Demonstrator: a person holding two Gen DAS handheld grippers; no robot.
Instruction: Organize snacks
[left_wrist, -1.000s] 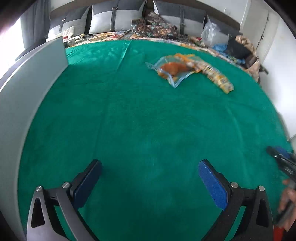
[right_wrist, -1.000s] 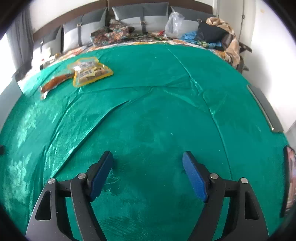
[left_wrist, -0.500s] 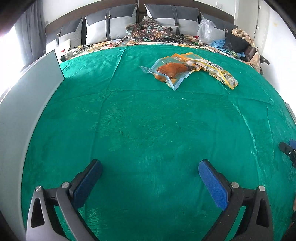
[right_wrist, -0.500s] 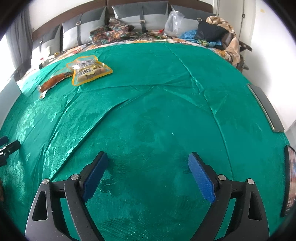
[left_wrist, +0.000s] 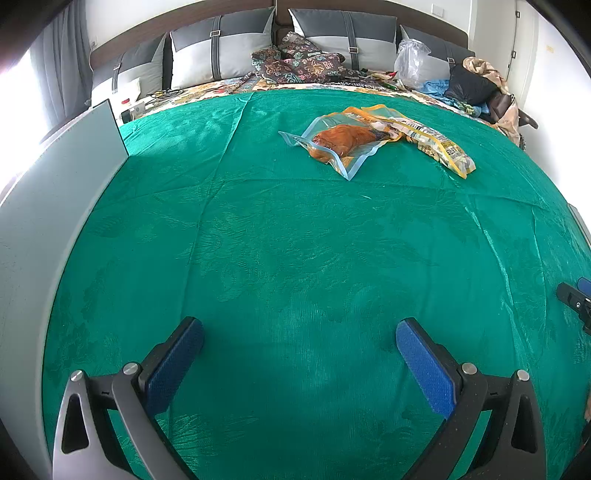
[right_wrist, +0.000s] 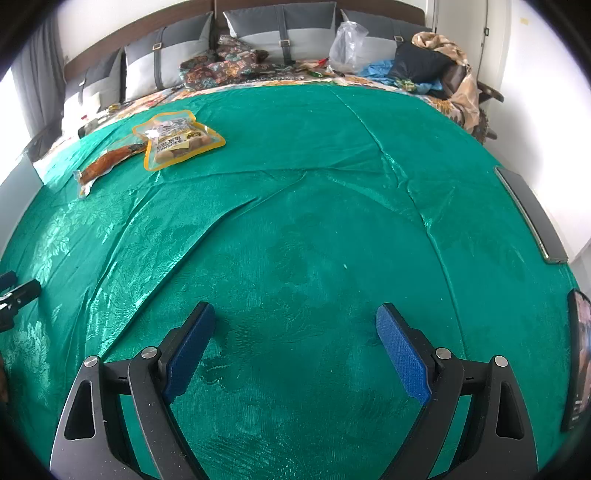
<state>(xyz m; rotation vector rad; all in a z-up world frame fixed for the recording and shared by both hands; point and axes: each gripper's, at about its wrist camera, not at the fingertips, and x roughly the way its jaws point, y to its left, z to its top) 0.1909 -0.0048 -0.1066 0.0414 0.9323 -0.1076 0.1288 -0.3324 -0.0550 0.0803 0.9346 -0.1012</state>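
Two snack packets lie together on the far part of the green cloth. One is a clear blue-edged bag with orange-brown food. Partly under it is a yellow-edged packet. The right wrist view shows the yellow-edged packet beside the orange-brown snack at far left. My left gripper is open over bare cloth, nothing between its blue pads. My right gripper is also open and empty, well short of the packets. A fingertip of the right gripper shows at the left view's right edge.
A grey board stands along the left side. Grey pillows, a patterned cloth, a plastic bag and a clothes pile line the far end. A dark flat strip and a dark screen lie at the right edge.
The right gripper's jaws have spread wider. The left wrist view has rolled level, so the packets sit more centred, and the right gripper's tip appears higher at its right edge.
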